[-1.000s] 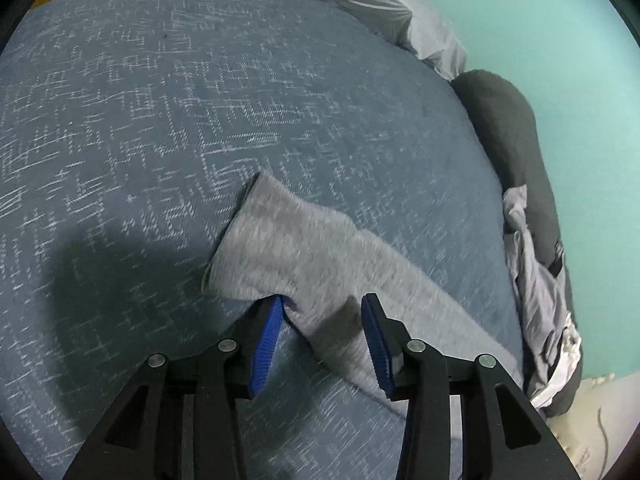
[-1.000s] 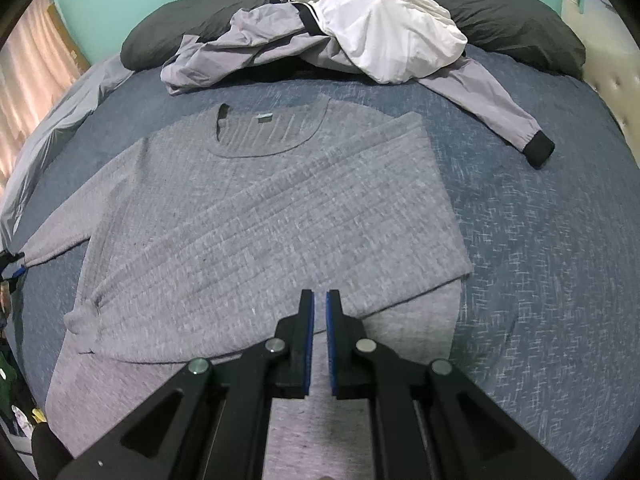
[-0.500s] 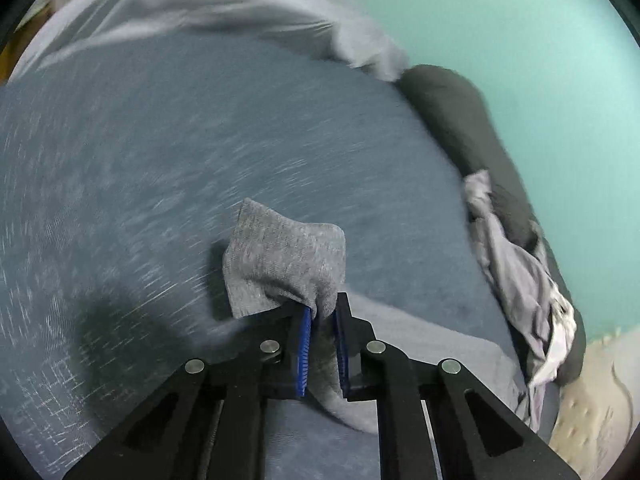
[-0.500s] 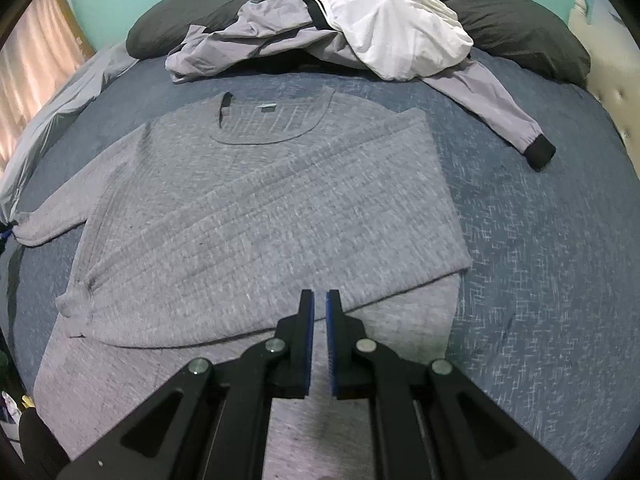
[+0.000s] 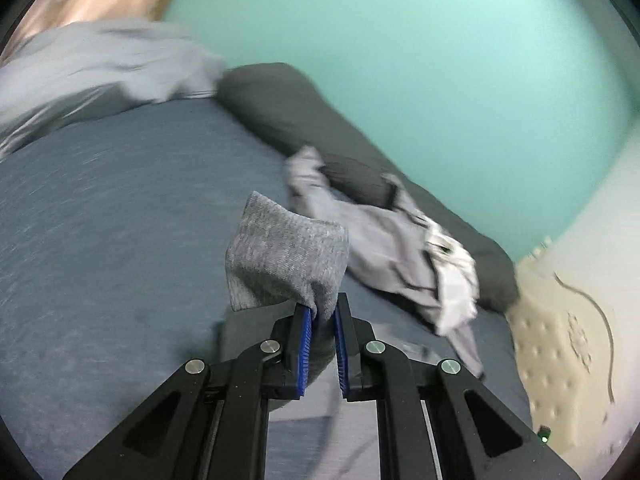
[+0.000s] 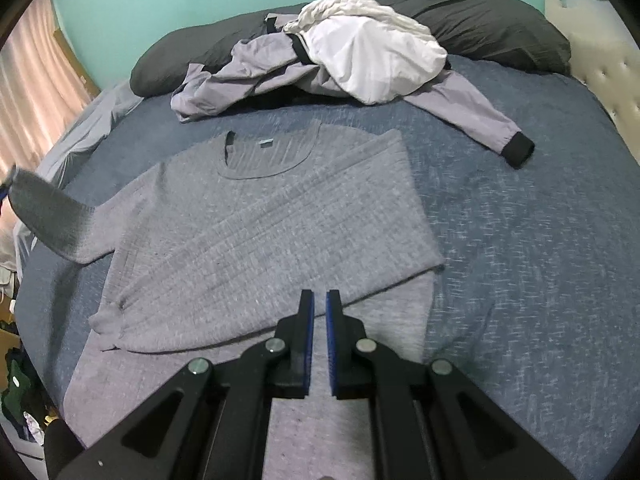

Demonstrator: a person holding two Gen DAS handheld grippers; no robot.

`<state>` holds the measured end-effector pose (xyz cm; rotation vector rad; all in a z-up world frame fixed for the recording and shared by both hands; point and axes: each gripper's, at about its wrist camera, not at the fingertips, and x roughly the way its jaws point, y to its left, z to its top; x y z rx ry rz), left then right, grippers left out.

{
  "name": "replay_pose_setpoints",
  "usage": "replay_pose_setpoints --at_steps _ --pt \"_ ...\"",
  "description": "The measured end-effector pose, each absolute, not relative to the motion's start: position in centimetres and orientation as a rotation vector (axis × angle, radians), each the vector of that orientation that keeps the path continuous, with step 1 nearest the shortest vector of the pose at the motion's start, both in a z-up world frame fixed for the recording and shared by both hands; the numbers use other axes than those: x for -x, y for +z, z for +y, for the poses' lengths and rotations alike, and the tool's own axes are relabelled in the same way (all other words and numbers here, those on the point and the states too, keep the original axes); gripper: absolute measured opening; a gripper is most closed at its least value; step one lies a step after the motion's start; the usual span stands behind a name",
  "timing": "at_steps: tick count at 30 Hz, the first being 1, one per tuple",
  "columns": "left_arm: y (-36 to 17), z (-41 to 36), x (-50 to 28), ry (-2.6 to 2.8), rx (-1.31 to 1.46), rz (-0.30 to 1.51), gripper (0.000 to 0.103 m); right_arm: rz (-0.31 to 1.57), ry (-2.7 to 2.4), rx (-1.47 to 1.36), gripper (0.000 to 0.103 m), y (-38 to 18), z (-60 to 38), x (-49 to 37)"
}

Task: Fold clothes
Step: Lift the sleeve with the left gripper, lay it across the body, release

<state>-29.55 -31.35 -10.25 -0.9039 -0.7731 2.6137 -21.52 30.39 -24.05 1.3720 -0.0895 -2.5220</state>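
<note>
Gripping the cuff end of a grey sleeve (image 5: pixel 286 260), the left tool (image 5: pixel 320 316) has its blue pads pressed on the knit fabric, which bunches up and forward over the fingertips and hangs clear of the bed (image 5: pixel 100 220). The right tool (image 6: pixel 319 300) sits low and near in its own view with its jaws drawn almost together and nothing between them, hovering above the near hem of the grey sweater (image 6: pixel 260 232).

That sweater lies flat on the blue bed cover, neckline toward the far side. Its right sleeve is already folded in across the chest, so the right edge runs straight. On the left, the other sleeve is raised off the cover toward the left edge of the right wrist view, where the lifted cuff looks blurred.

Farther off, just beyond the neckline, a lilac jacket (image 6: pixel 256 68) with black cuffs sprawls in a heap, one sleeve trailing out to the right. A white garment (image 6: pixel 372 56) rests on top of it. Behind both, a long dark pillow (image 6: pixel 480 20) runs along the far side of the bed against a turquoise wall (image 5: pixel 440 60). Pale grey bedding (image 5: pixel 100 64) is crumpled at the far left, and a cream tufted headboard (image 5: pixel 560 340) stands at the right.
</note>
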Motion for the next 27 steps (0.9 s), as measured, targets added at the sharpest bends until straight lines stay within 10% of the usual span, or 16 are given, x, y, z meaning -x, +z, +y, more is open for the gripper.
replay_pose_setpoints --at_steps 10,27 --pt "-6.9 -6.4 27.7 2.320 0.952 -0.304 0.012 -0.245 -2.528 -1.331 0.005 -22.3 35.0 18.3" --pt "-27.1 13.1 18.3 1.984 1.276 0.315 0.013 -0.386 -2.414 -1.438 0.005 -28.0 36.9 15.7"
